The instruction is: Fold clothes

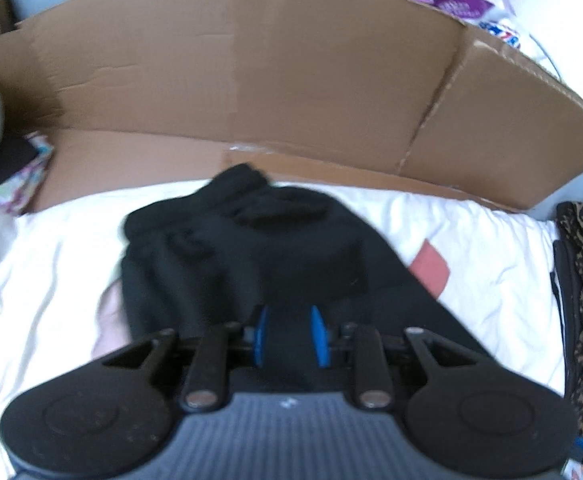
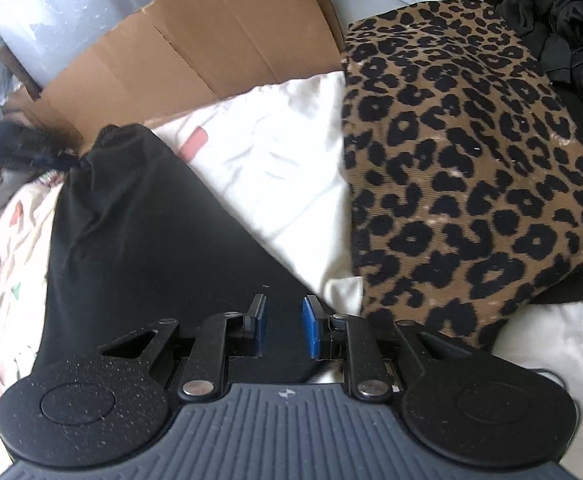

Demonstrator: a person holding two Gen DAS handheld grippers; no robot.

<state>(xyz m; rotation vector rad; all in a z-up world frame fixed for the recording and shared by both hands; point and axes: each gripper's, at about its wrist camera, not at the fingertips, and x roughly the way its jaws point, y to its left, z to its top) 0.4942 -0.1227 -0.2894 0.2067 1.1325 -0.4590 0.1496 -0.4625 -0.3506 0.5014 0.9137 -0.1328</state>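
Black garment on white sheet; both grippers' jaws parted, w/ nothing held.

No text, label or number is sharp enough to read anywhere.

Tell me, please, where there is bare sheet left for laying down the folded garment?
Bare white sheet lies between the black garment and the leopard-print fabric, near the cardboard. The far side of the garment is crowded with patterned cloth.
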